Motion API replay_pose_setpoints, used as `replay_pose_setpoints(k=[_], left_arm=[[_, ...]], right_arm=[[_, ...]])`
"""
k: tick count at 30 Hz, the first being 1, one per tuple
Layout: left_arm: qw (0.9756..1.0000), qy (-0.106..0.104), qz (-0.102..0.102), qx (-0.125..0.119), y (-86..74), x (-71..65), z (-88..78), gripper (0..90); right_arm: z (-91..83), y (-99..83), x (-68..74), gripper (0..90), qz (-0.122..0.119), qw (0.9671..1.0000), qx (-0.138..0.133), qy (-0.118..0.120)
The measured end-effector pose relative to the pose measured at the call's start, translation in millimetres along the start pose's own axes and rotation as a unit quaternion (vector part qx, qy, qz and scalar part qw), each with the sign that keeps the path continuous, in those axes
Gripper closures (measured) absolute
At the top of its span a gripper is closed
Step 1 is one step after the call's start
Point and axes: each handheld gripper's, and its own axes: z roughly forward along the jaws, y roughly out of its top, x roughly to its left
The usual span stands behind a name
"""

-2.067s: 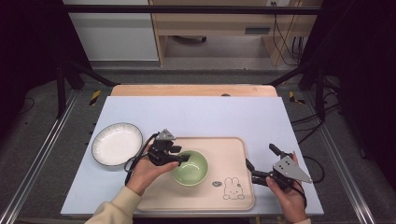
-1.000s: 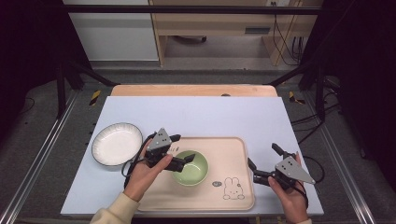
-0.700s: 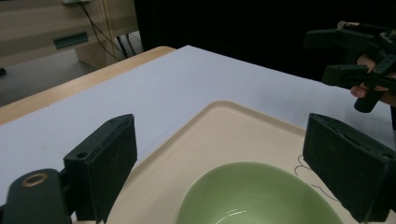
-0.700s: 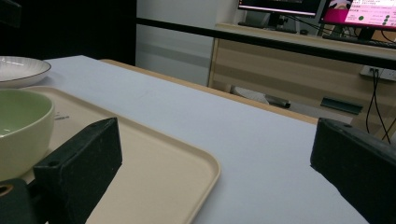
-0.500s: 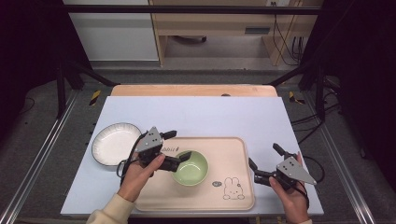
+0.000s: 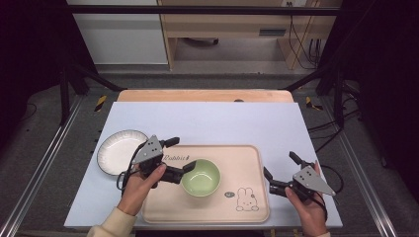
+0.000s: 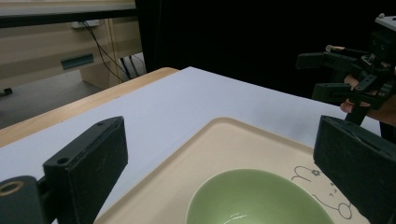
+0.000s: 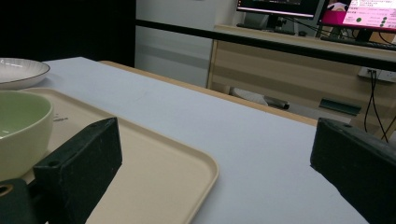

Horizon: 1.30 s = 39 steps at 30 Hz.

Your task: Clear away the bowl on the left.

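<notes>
A person seated at the near edge of a table works two hand-held grippers around a beige tray (image 6: 247, 207) printed with a rabbit, the landmark for everything here. On the tray's left half sits a pale green bowl (image 6: 200, 177), upright and empty. The left gripper (image 6: 182, 157) hovers at the bowl's left side, one jaw tip close to the rim and the other well clear toward the tray's far edge; its jaws have just been opening and now stand released, gripping nothing, with the bowl's rim (image 7: 261, 196) low between them in the left gripper view. Just off the tray's right edge, the right gripper (image 6: 281, 172) waits over the white tabletop (image 6: 222, 121), its jaws spread wide and empty. Off the tray's left edge, a white plate (image 6: 118, 150) rests on the table near the left hand (image 6: 141, 190). Beyond the tray the tabletop runs back to a wooden strip and, farther still, a cabinet and trailing cables. The step in hand appears to be letting go of the bowl, set down on the tray: doing it well would mean drawing the near jaw straight away from the rim without nudging it, keeping the spread jaws off the tray's raised lip, and steering the trailing cable wide of the plate.
</notes>
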Motion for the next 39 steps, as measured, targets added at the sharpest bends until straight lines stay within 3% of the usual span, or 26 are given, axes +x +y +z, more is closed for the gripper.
replay_pose_setpoints(k=[26, 39], left_arm=[[0.9988, 0.04, 0.004, -0.029, -10.9, 16.4, -33.0, 3.3], [0.9969, 0.068, 0.002, -0.039, -20.5, 28.2, -64.7, 3.6]], right_arm=[[-0.1, -0.2, -0.3, 2.3, -0.001, 1.0, 0.0, -0.001], [-0.1, -0.1, -0.3, 2.3, -0.001, 1.0, 0.0, -0.001]])
